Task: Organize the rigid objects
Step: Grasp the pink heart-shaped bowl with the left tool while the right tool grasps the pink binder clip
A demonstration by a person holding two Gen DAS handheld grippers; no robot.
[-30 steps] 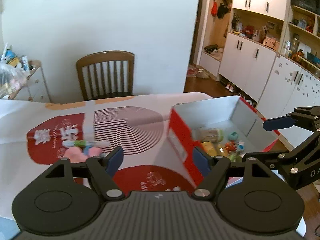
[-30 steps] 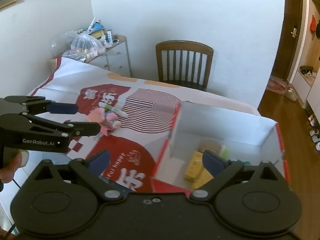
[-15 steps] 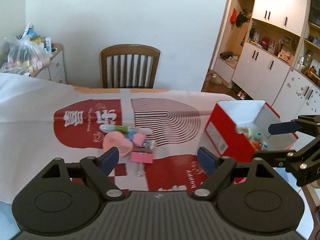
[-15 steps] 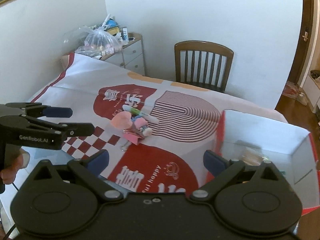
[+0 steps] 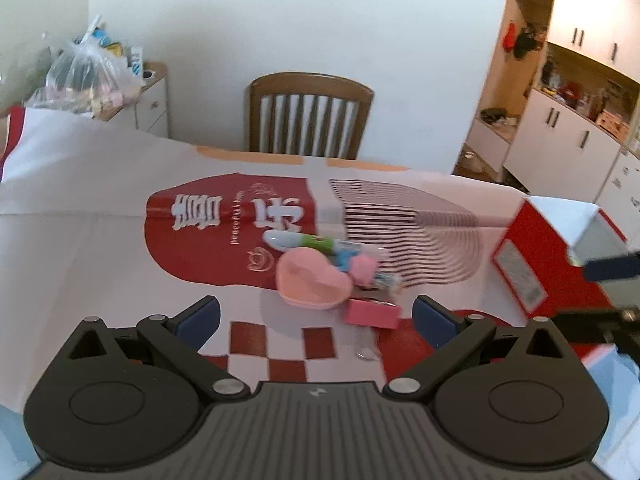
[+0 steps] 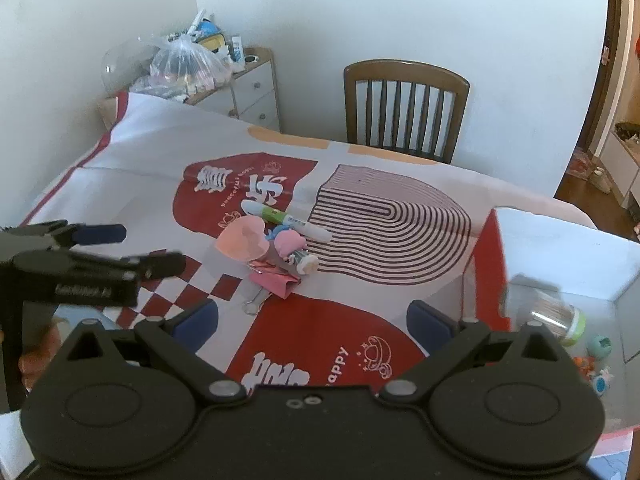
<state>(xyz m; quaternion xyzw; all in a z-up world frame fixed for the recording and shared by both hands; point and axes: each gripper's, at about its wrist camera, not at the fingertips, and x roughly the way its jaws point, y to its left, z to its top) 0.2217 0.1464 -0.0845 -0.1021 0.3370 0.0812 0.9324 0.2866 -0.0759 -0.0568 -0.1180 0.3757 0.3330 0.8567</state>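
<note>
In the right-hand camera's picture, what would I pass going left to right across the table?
The other hand's tool → pink heart dish → striped arch print on the tablecloth → red box → jar inside it.

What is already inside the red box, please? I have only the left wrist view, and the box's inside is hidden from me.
Observer: A clear jar with a green lid lies on its side inside the red box.
Operator: Thank you. Is there anything else in there?
Observer: Yes, a few small colourful toys lie on the box floor, just past the jar's lid.
Operator: Is the right gripper carrying anything? I see only a blurred edge of it.
Observer: No. The right gripper has its jaws wide apart with nothing between them.
</note>
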